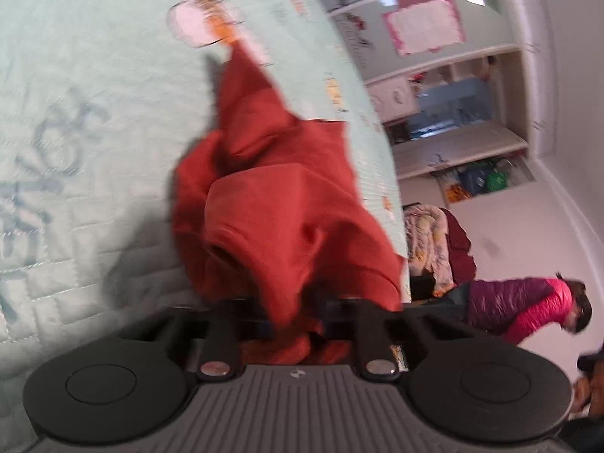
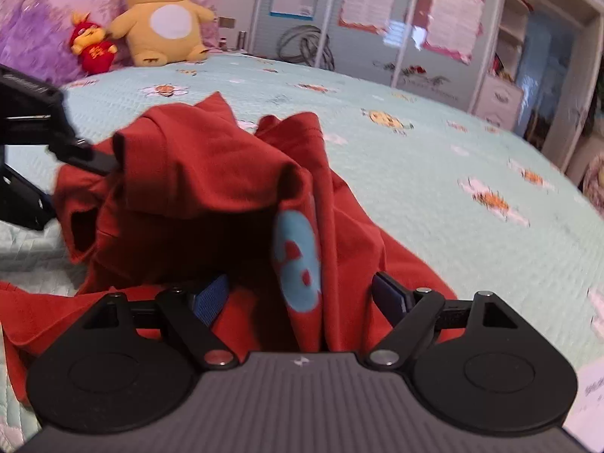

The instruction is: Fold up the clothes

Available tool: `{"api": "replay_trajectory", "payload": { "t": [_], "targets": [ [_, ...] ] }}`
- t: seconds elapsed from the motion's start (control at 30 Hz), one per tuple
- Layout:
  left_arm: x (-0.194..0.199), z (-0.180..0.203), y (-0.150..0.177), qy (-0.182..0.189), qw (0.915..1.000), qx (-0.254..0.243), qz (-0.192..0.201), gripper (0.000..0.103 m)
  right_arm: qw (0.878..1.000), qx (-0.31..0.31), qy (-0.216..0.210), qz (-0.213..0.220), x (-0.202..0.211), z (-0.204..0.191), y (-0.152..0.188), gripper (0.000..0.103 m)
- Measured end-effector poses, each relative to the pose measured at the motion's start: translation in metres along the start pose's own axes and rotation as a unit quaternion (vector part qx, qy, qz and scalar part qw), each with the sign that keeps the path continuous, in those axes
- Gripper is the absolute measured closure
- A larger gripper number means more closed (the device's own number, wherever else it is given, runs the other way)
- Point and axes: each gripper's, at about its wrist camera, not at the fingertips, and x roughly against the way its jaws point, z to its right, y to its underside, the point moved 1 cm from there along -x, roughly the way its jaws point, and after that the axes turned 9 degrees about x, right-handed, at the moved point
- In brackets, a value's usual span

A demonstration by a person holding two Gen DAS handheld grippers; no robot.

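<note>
A rust-red garment [image 1: 271,196] lies crumpled on the mint-green quilted bed cover [image 1: 94,75]. In the left wrist view the cloth bunches up over my left gripper [image 1: 290,302] and hides its fingertips. The right wrist view shows the same garment [image 2: 196,173] with a light blue print [image 2: 298,260] on a fold. There my left gripper [image 2: 102,162] comes in from the left, shut on a raised edge of the cloth. My right gripper [image 2: 302,294] stands open, and its blue pads [image 2: 211,298] straddle a hanging fold without pressing it.
A yellow plush toy [image 2: 166,19] and a small red one [image 2: 92,47] sit at the head of the bed. Wardrobe doors [image 2: 377,19] and shelves [image 1: 453,94] stand beyond the bed. A person in a pink jacket [image 1: 528,309] bends beside a pile of bedding [image 1: 434,241].
</note>
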Motion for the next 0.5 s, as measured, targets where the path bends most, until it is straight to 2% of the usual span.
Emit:
{"api": "replay_trajectory", "payload": {
  "t": [0.03, 0.07, 0.1, 0.13, 0.17, 0.27, 0.3, 0.33, 0.43, 0.5],
  "targets": [
    [0.005, 0.007, 0.002, 0.008, 0.9999, -0.010, 0.006, 0.093, 1.000, -0.017, -0.005, -0.002, 0.000, 0.005, 0.003, 0.026],
    [0.012, 0.016, 0.005, 0.018, 0.9995, -0.021, 0.014, 0.093, 0.999, -0.045, -0.016, -0.004, 0.000, 0.012, 0.006, 0.043],
    [0.019, 0.024, 0.008, 0.023, 0.9990, -0.031, 0.022, 0.094, 0.997, -0.076, -0.024, -0.007, 0.001, 0.020, 0.010, 0.054],
    [0.025, 0.032, 0.010, 0.029, 0.9982, -0.041, 0.031, 0.094, 0.994, -0.104, -0.030, -0.010, 0.002, 0.027, 0.013, 0.073],
    [0.032, 0.040, 0.012, 0.037, 0.9974, -0.049, 0.039, 0.095, 0.992, -0.125, -0.032, -0.010, 0.005, 0.034, 0.016, 0.081],
    [0.053, 0.061, 0.017, 0.057, 0.9935, -0.070, 0.068, 0.102, 0.985, -0.166, -0.043, 0.000, 0.019, 0.048, 0.023, 0.094],
    [0.060, 0.068, 0.018, 0.066, 0.9919, -0.076, 0.077, 0.102, 0.984, -0.175, -0.044, 0.006, 0.025, 0.051, 0.025, 0.097],
    [0.068, 0.076, 0.019, 0.072, 0.9901, -0.084, 0.086, 0.102, 0.983, -0.180, -0.042, 0.015, 0.032, 0.053, 0.025, 0.103],
    [0.087, 0.095, 0.024, 0.082, 0.9856, -0.103, 0.106, 0.102, 0.981, -0.185, -0.030, 0.054, 0.058, 0.057, 0.021, 0.103],
    [0.093, 0.098, 0.029, 0.077, 0.9847, -0.113, 0.108, 0.102, 0.983, -0.176, -0.021, 0.054, 0.067, 0.061, 0.021, 0.103]
  ]
}}
